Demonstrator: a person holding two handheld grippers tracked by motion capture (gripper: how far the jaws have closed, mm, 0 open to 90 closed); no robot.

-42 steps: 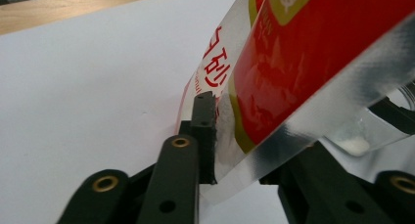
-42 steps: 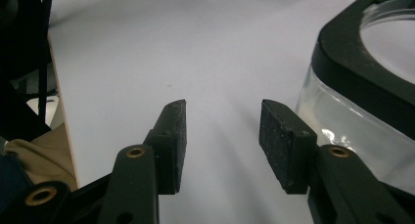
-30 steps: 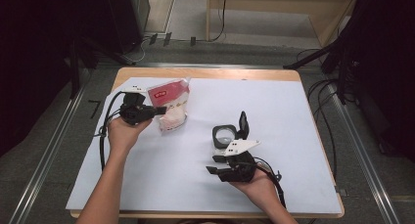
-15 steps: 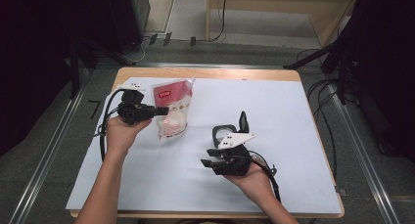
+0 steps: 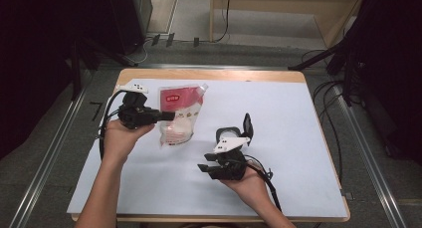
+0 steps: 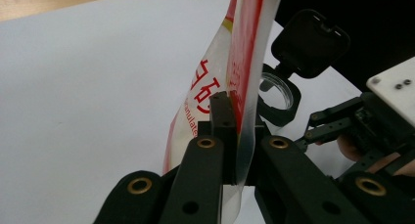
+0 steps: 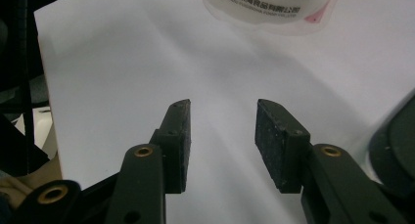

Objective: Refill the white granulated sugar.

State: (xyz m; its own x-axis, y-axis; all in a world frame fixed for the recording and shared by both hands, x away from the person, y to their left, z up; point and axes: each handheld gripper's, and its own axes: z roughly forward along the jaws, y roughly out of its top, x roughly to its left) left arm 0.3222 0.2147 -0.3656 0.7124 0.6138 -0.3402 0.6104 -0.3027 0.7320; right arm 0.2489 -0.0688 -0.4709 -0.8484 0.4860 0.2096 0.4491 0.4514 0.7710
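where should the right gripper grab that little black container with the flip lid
Grip the black container across its round base, coming down from above with a jaw on either side. Its hinged lid stands open at the far side, so keep clear of that side. The right gripper is open with nothing between its pads, ready for it.

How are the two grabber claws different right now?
The left gripper is shut on the edge of the red and white pouch; the right gripper is open with nothing between its jaws. The left gripper sits beside the pouch, the right gripper near the black lidded container. Both are black and hand-held.
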